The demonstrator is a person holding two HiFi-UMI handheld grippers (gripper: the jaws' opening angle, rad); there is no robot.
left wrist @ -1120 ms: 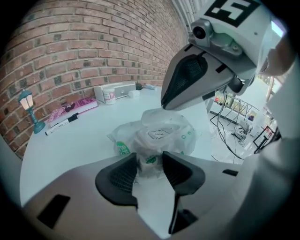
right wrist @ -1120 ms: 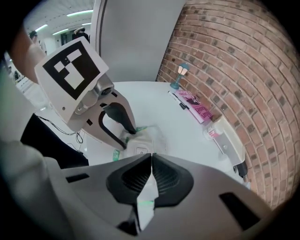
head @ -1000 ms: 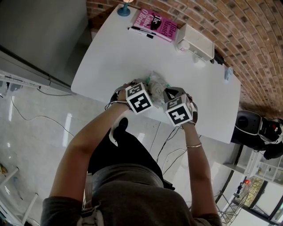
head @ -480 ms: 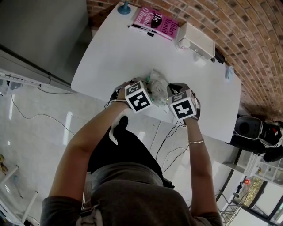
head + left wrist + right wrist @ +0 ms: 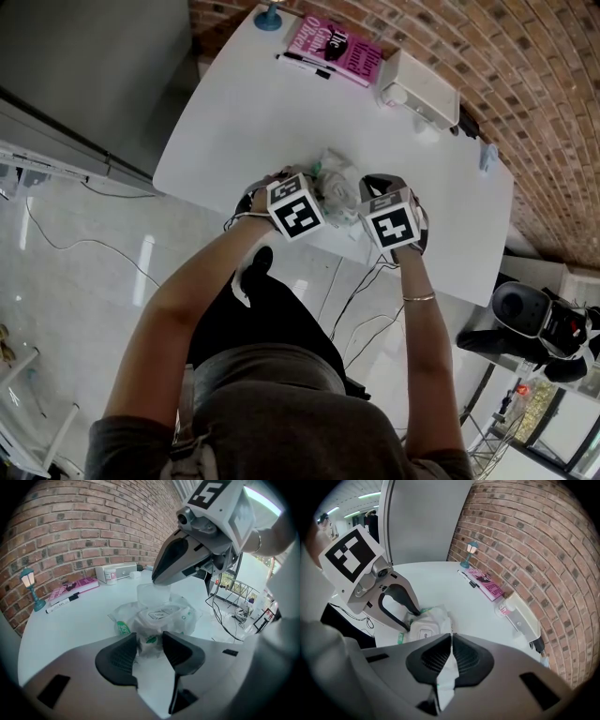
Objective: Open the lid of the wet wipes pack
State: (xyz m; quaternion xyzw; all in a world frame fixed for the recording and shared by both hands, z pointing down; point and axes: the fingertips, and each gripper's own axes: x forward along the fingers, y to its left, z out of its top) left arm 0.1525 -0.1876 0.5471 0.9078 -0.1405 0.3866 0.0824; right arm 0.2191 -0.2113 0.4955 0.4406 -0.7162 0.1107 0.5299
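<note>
I see a white tabletop (image 5: 246, 122) against a brick wall (image 5: 534, 84). Along its far edge stand a small blue lamp (image 5: 269, 17), a pink book (image 5: 336, 47) with a black marker (image 5: 302, 64) just beside it, and a white box (image 5: 419, 89).

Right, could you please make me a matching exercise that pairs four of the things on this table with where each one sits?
Things
1. small teal lamp
2. pink book
3. black marker pen
4. white-and-green plastic wet wipes pack

Places
A. near edge of the white table, between the left hand-held gripper and the right hand-held gripper
B. far left corner
C. alongside the book's near side
D. far edge, right of the lamp

Pairs: 1-B, 2-D, 3-C, 4-A
</note>
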